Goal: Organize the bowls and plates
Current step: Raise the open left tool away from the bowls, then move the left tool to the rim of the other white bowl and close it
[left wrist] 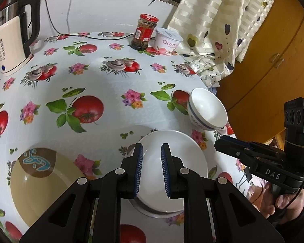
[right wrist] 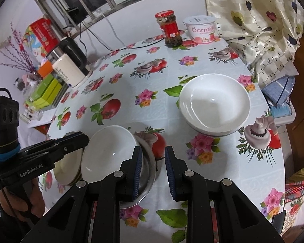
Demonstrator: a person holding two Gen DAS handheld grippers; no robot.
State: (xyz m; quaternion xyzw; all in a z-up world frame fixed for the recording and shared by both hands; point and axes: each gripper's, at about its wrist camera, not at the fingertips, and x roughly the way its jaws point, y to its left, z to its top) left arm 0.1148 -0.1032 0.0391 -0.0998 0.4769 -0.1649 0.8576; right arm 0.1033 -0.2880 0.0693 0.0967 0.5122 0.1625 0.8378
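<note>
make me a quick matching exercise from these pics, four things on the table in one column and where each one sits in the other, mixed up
Things:
1. kettle
2. red-lidded jar
3. yellow plate
4. stacked white bowls

Places:
a. far edge, beside the yogurt tub
b. near the right edge, close to the curtain
c. left edge of the table, cord trailing behind
d. near side, left of the white bowl in the metal dish

Pairs: 1-c, 2-a, 3-d, 4-b

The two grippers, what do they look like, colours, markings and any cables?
Both are black plastic with two blue ribbed pads and round silver pivot pins. The right gripper reads "DAS" in white, carries a black camera block with a green light, and trails a thin black cable. The left gripper reads "GenRobot.AI" and has a blue band round its camera block.
</note>
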